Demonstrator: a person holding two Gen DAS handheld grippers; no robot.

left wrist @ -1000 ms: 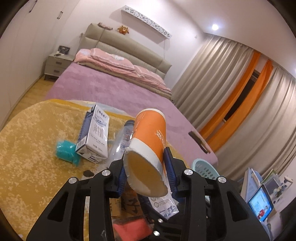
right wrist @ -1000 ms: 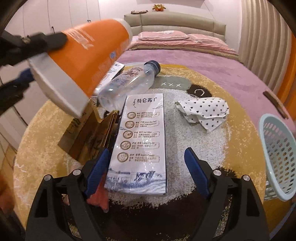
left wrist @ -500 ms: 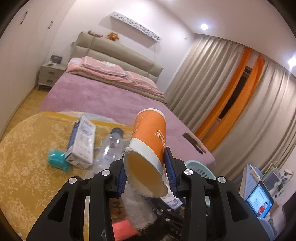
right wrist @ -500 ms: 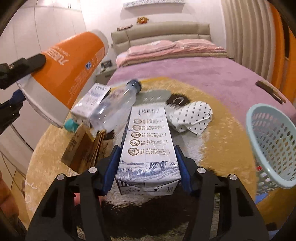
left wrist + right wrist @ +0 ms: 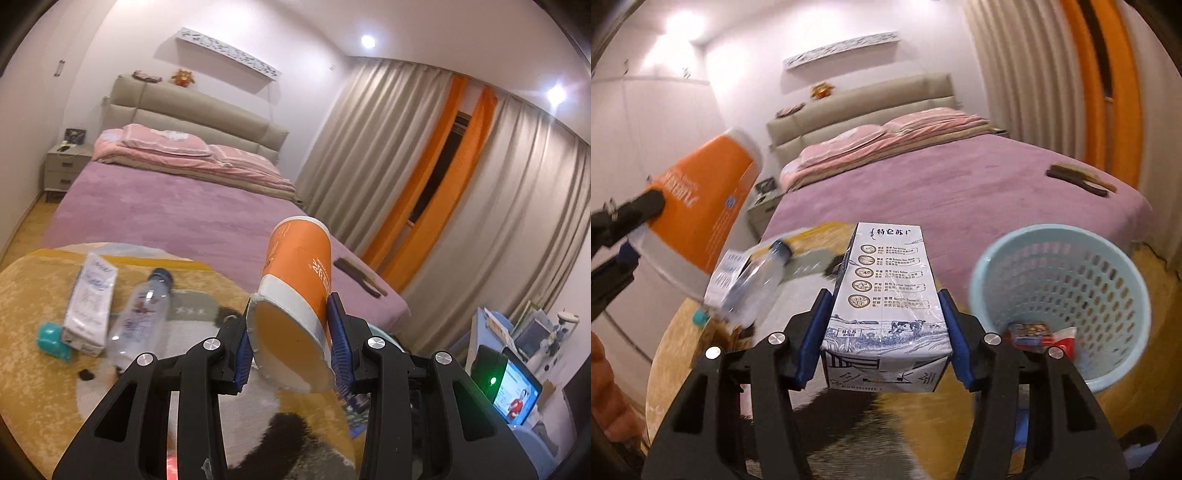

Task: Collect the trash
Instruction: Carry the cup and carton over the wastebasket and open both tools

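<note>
My left gripper (image 5: 290, 350) is shut on an orange and white paper cup (image 5: 297, 291), held tilted above the rug; the cup also shows in the right wrist view (image 5: 701, 218). My right gripper (image 5: 882, 332) is shut on a white milk carton (image 5: 888, 295), lifted off the rug. A light blue plastic basket (image 5: 1063, 302) stands to the right of the carton with wrappers (image 5: 1041, 334) inside. On the rug lie a clear plastic bottle (image 5: 142, 317), a small milk carton (image 5: 90, 301) and a teal object (image 5: 53, 338).
A yellow patterned rug (image 5: 33, 295) covers the floor before a purple bed (image 5: 166, 206). Curtains (image 5: 406, 177) hang on the right. A laptop (image 5: 515, 391) sits at the far right. A dark object (image 5: 1078, 179) lies on the bed corner.
My right gripper closed on the large milk carton and lifted it off the rug towards the basket. My left gripper rose and swung right with the cup.
</note>
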